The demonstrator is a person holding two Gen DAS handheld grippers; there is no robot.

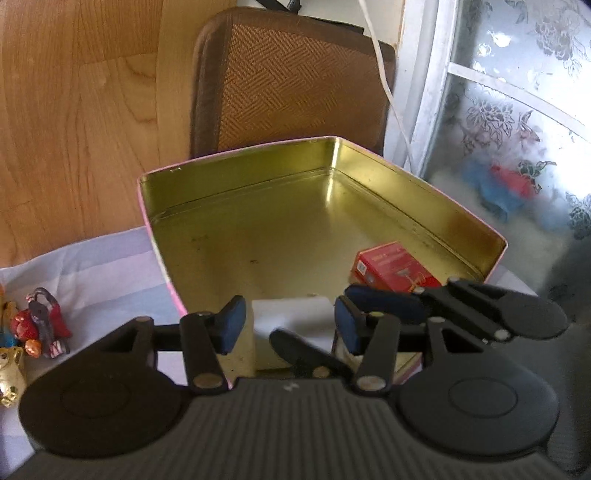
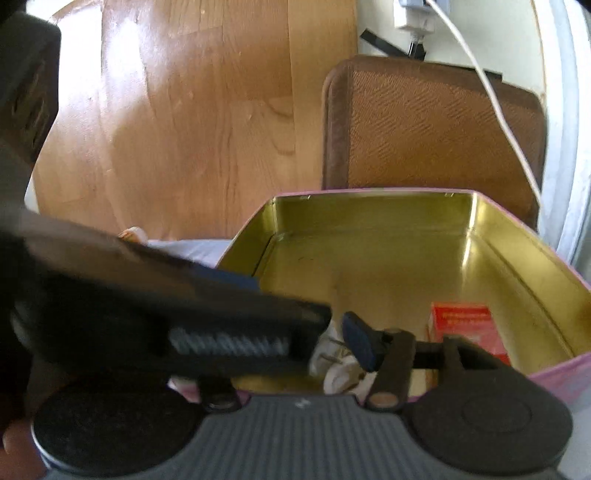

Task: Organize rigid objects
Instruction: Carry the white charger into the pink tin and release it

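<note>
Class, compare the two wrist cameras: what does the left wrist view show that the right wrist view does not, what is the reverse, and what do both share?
Only the left wrist view shows the small red toy figure on the white cloth and the floral frosted glass panel. Only the right wrist view shows the white wall charger. Both show the open gold-lined pink tin box, the red cardboard box inside it and the brown woven cushion.

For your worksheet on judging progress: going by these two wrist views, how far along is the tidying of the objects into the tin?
Done: a red box lies inside the gold-lined tin. In hand: a white object sits at the tin's near end between the left gripper fingers, which look apart from it; the right gripper is alongside, its contact unclear. Left: small figurines wait on the white cloth outside the tin.
</note>
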